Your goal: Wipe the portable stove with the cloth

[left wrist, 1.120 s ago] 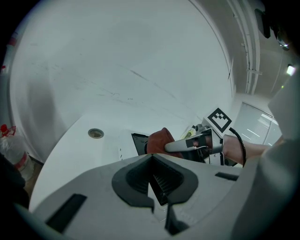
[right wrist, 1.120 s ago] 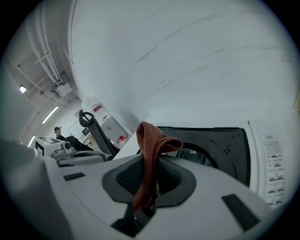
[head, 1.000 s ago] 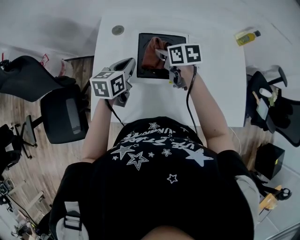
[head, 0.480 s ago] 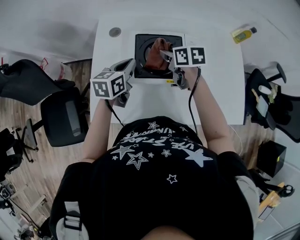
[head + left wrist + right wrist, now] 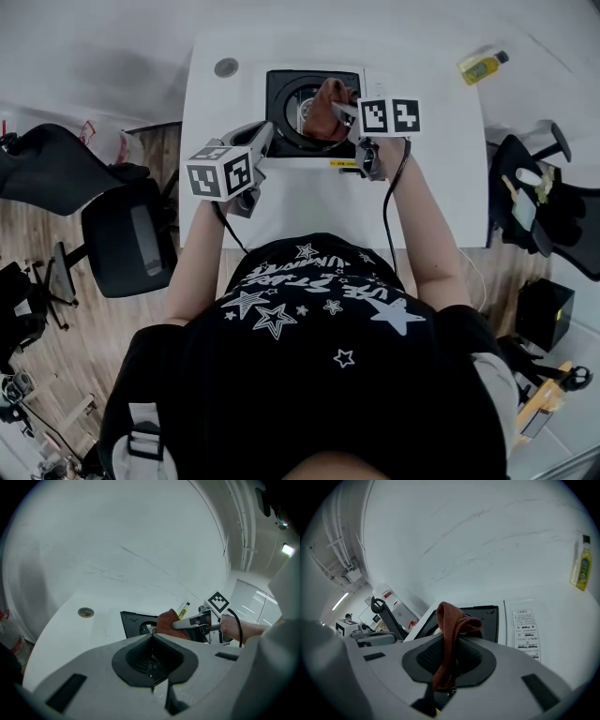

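Office chair: a dark chair (image 5: 131, 239) is seen at the left of the head view, off the table.

Table: a white top (image 5: 281, 202) fills the upper centre of the head view; a round grommet (image 5: 225, 67) is set near its upper left corner.

Left gripper: the left gripper (image 5: 151, 639) is held over bare table at centre left of the head view, just short of the stove's lower left corner. Its jaws are pressed together with nothing between them.

Portable stove: the portable stove (image 5: 281, 94) lies at the upper centre of the head view. A black top with a round burner ring is shown, and a white printed panel runs along its right side.

Cloth: the rust-brown cloth (image 5: 451, 620) is bunched over the right part of the burner. Whether the surface is touched cannot be told.

Right gripper: the right gripper (image 5: 450, 641) is clamped on the cloth; a fold stands above the jaw tips and a tail hangs below.

Bottle: a yellow bottle (image 5: 483, 66) lies at the upper right, well apart from the stove.

Step in hand: a wiping pass over the burner area is judged to be starting or under way.

Next move: the cloth should be pressed flat and drawn across the black top. Care is called for round the burner ring, where the fabric could snag. The stove may need steadying by the idle gripper.
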The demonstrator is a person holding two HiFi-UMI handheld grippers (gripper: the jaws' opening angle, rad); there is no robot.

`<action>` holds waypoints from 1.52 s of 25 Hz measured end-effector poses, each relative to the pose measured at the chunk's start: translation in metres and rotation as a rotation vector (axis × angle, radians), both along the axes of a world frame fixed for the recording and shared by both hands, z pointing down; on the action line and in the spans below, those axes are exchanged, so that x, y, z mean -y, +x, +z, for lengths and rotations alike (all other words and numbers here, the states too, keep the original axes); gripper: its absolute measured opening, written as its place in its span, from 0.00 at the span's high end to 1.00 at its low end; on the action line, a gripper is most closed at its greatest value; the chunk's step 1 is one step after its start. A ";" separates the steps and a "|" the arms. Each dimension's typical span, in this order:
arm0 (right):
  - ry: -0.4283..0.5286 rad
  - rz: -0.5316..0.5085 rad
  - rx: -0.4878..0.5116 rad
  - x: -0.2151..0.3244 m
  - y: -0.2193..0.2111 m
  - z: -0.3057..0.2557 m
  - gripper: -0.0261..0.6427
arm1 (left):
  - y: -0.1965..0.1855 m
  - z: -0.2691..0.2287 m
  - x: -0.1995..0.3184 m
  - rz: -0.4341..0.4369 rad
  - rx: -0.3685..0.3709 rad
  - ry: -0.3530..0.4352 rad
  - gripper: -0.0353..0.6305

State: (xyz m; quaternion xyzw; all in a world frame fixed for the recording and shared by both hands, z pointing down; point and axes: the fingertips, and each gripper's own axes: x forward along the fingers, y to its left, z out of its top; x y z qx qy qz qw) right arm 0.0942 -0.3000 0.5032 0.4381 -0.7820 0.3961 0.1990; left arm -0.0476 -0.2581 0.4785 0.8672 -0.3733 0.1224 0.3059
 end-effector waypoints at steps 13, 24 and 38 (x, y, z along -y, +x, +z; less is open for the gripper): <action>-0.003 0.104 -0.039 -0.008 0.059 0.002 0.87 | 0.006 0.001 -0.002 0.025 -0.008 -0.005 0.94; -0.007 0.224 -0.035 -0.017 0.104 0.005 0.87 | 0.015 0.002 0.000 0.051 -0.014 -0.004 0.94; -0.020 0.387 -0.025 -0.037 0.167 0.008 0.87 | 0.026 0.005 -0.002 0.082 -0.019 -0.015 0.94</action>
